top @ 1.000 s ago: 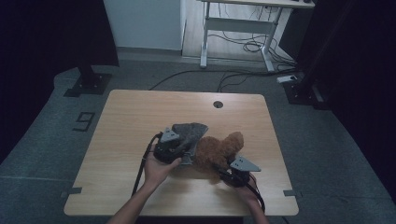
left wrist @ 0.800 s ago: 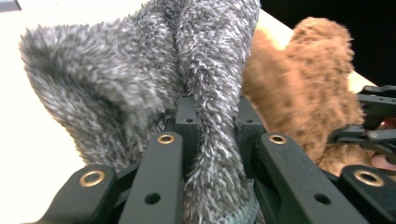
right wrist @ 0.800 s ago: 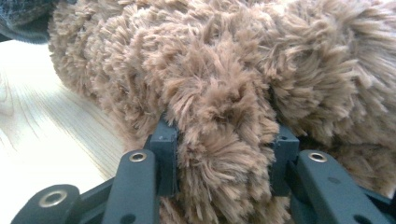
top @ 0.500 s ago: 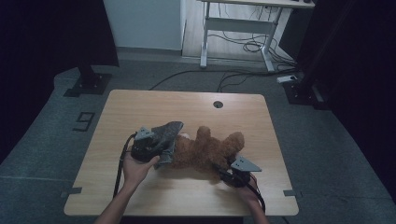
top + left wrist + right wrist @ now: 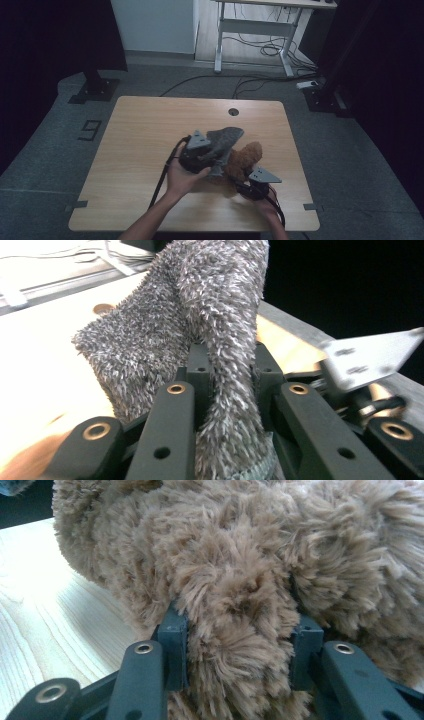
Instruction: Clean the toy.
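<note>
**Grey fuzzy cloth and brown plush toy gripped over the wooden table**

The left gripper [image 5: 216, 150] has its two black jaws pinched narrow on a grey, shaggy piece of fabric [image 5: 200, 335]. In the left gripper view a fold of the grey shaggy fabric runs up between the jaws, pressed from both sides, then fans out above them into a wider flap. Its long axis follows the line of the jaws, away from the hand. From the high view the same fabric [image 5: 226, 137] sticks out of the gripper toward the far right of the table, raised off the surface.

The right gripper [image 5: 245, 184] is clamped on a brown, long-piled plush toy [image 5: 240, 580]. In the right gripper view both jaws sink into the fur, with a thick tuft squeezed between them. In the high view the plush toy [image 5: 247, 156] lies on the light wooden table [image 5: 150, 120], in its near right part, just beside the grey fabric and partly behind it. It stretches from the right gripper toward the far side; which end is its head I cannot tell.

A round dark grommet hole [image 5: 233, 111] sits in the table top near the far edge, well apart from both things. No container is on the table.
</note>
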`<state>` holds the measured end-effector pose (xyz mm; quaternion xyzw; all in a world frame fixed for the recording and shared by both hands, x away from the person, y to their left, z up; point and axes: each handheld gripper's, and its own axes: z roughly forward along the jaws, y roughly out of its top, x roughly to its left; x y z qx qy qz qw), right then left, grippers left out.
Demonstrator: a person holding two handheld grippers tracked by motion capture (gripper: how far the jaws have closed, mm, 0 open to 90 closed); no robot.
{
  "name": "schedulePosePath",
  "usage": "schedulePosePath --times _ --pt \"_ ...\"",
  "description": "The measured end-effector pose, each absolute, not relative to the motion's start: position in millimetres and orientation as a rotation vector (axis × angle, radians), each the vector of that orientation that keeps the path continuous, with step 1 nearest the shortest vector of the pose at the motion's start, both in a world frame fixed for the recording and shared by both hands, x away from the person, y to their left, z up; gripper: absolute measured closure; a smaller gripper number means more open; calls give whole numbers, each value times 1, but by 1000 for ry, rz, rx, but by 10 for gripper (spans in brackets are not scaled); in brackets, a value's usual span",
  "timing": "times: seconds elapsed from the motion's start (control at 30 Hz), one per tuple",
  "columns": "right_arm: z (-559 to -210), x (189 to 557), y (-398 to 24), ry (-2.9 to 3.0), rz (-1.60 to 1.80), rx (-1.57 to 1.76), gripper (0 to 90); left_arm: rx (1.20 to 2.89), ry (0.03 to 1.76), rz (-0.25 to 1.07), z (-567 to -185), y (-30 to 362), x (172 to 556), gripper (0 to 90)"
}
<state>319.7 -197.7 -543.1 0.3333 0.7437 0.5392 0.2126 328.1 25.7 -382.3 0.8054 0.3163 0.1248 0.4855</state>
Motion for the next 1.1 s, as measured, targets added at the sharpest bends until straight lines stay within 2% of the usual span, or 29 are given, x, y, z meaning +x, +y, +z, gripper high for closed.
schedulePosePath --times 0.2,0.3,0.37,0.43,0.57,0.63,0.8,0.97,1.1 --pt "-544 319 -198 2059 1493 914 558 2065 812 249 -407 -27 350 759" --pt "-545 318 -197 2057 1491 918 560 2136 848 253 -433 -38 359 760" --pt "-545 318 -197 2066 1482 911 562 2120 854 246 -447 -35 361 764" --pt "-546 318 -197 2073 1474 912 565 2094 860 230 -447 -29 360 767" --pt "-544 318 -196 2073 1467 912 570 2087 866 298 -439 -8 356 768" --pt "-544 318 -196 2070 1471 918 572 2072 893 341 -437 9 356 768" --pt "-545 318 -197 2062 1491 928 580 1981 953 304 -434 55 357 768" --pt "-544 318 -196 2050 1489 940 587 1926 987 344 -428 92 354 764" --pt "-545 318 -198 2047 1494 943 589 1909 1077 354 -432 126 360 761"
